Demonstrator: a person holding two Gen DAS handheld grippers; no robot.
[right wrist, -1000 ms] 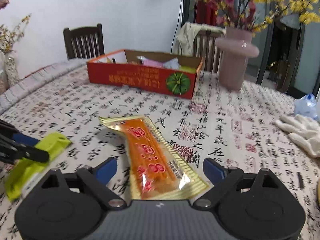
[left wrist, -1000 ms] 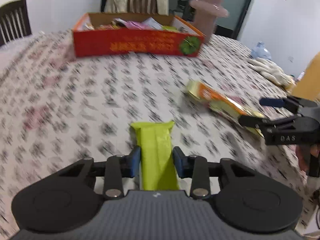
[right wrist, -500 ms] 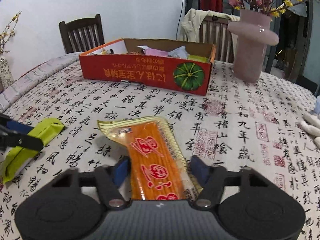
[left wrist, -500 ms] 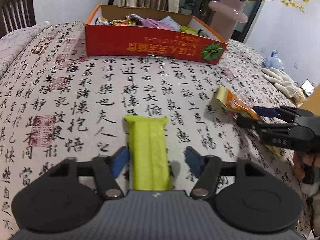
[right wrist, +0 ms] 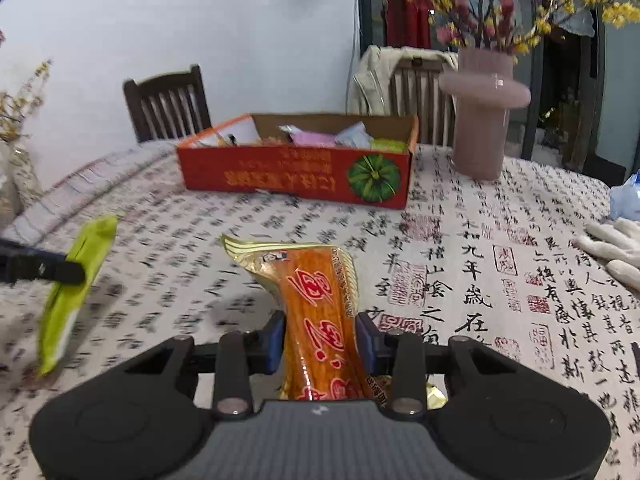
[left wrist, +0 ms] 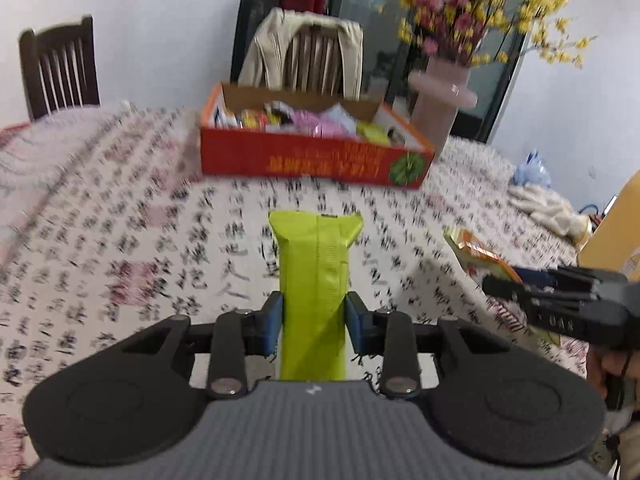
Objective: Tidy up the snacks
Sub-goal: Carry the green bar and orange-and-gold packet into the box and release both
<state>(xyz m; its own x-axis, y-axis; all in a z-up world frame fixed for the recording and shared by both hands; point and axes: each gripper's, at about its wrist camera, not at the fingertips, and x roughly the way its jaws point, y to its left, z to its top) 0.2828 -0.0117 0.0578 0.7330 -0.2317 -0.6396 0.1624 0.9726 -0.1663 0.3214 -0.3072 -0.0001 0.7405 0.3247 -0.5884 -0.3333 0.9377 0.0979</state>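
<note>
Table under a cream cloth printed with black calligraphy and red seals (right wrist: 500, 240), white wall and dark wooden slatted chair (right wrist: 168, 104) behind; an open red cardboard box of mixed snack packets (right wrist: 296, 176) stands at the far side, a matte pink mushroom-shaped vase (right wrist: 482, 120) right of it. The left gripper (left wrist: 314, 320), jaws just closed, clamps a crinkled lime-green foil snack bar (left wrist: 314, 264) above the cloth. The right gripper (right wrist: 320, 338), jaws likewise just closed, clamps a glossy orange-and-gold snack packet (right wrist: 320, 300).

Black tongs (left wrist: 314, 326), blue pads (left wrist: 273, 322), silver screws, ribbed grey housing
</note>
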